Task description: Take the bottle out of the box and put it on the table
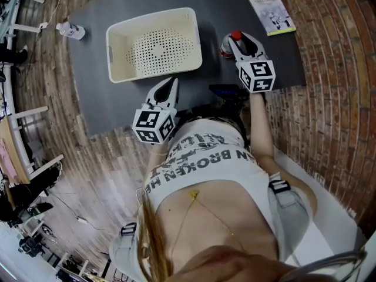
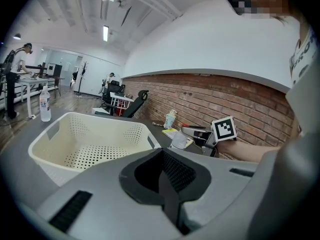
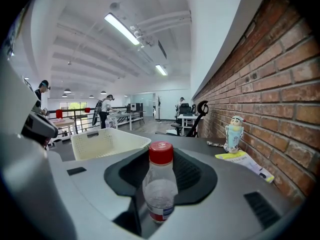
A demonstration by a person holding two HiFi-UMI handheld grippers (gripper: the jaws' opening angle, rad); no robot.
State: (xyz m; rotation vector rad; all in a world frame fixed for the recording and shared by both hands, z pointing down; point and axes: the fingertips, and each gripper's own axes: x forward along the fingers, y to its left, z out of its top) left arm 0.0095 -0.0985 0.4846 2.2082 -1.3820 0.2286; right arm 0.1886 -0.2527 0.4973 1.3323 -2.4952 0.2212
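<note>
Dark table [image 1: 111, 104], white box [image 1: 154, 43] left of bottle [image 3: 160, 189], booklet [image 1: 270, 10] by brick wall [image 3: 260, 84]

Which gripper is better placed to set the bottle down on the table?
Right. The right gripper holds the bottle upright, outside the empty basket. The left gripper is shut on nothing near the basket's front wall.

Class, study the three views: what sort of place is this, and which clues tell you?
Probably an open-plan lab or workshop: brick wall, strip lights, and desks with people working in the background.
</note>
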